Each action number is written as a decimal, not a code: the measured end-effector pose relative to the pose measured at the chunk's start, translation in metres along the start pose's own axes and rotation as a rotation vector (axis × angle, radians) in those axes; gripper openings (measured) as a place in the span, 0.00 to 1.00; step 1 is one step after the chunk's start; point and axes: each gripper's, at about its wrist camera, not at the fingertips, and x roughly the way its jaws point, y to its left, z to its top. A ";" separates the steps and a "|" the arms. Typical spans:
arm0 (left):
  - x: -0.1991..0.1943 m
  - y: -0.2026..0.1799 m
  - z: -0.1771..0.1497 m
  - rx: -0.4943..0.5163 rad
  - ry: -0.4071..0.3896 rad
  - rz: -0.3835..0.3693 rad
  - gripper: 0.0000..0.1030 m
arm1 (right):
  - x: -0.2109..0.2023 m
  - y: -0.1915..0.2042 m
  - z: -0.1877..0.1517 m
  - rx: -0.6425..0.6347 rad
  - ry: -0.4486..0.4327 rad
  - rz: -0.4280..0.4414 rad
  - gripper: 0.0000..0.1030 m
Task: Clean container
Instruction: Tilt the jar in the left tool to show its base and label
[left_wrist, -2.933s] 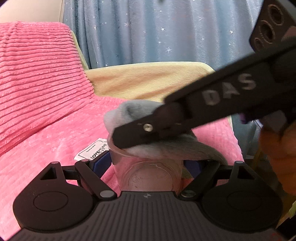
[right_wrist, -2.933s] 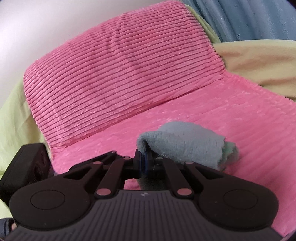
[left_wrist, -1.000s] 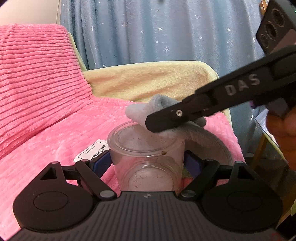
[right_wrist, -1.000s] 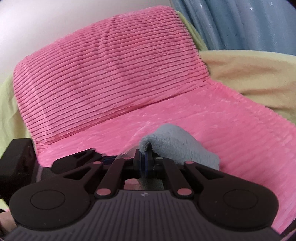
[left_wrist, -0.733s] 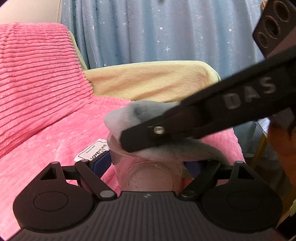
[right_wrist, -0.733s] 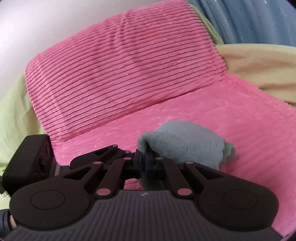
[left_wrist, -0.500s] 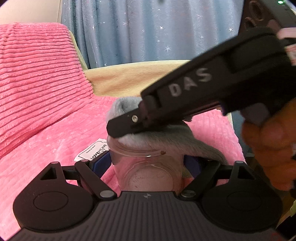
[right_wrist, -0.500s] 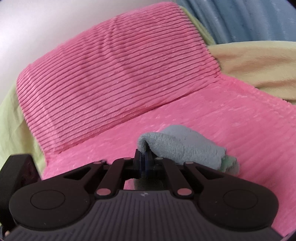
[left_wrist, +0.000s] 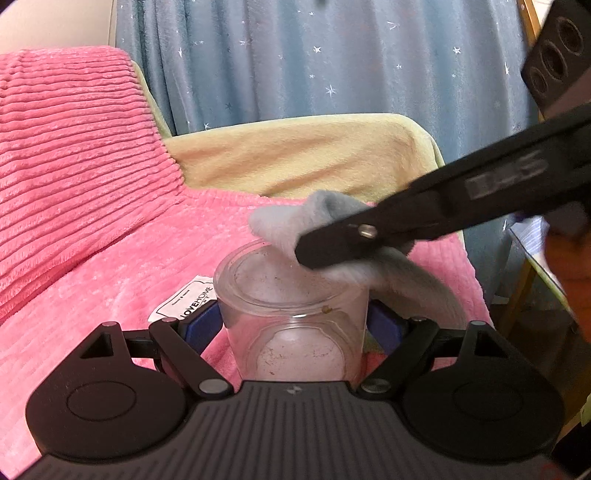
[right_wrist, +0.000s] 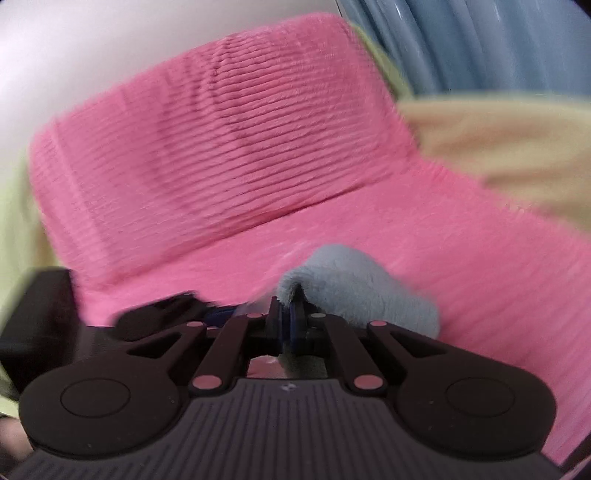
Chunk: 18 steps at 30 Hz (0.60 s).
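Observation:
A clear round plastic container (left_wrist: 291, 314) with brown specks inside sits between the blue pads of my left gripper (left_wrist: 291, 323), which is shut on it. My right gripper (left_wrist: 332, 245) reaches in from the right, shut on a grey fleece cloth (left_wrist: 295, 221) that touches the container's far right rim. In the right wrist view the right gripper (right_wrist: 288, 321) pinches the cloth (right_wrist: 354, 288), which folds over its tips. The container is mostly hidden there behind the fingers.
Everything is over a pink ribbed blanket (left_wrist: 74, 192) on a sofa with a yellow-green cover (left_wrist: 303, 155). A white label (left_wrist: 184, 302) lies on the blanket. Blue star-patterned curtains (left_wrist: 314, 59) hang behind. A person's hand (left_wrist: 569, 266) holds the right gripper.
The right gripper with the cloth has pulled back to the right and lifted off the container's mouth, uncovering most of the opening. The left gripper and container have stayed put.

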 end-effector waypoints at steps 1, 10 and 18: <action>0.000 0.000 0.001 0.000 0.003 -0.001 0.83 | -0.002 -0.005 0.000 0.030 -0.014 -0.004 0.02; 0.001 0.000 0.016 0.041 0.084 -0.008 0.91 | -0.010 -0.037 -0.002 0.204 -0.086 -0.029 0.02; 0.009 0.012 0.043 0.033 0.195 -0.092 0.90 | -0.009 -0.049 -0.003 0.266 -0.099 -0.043 0.02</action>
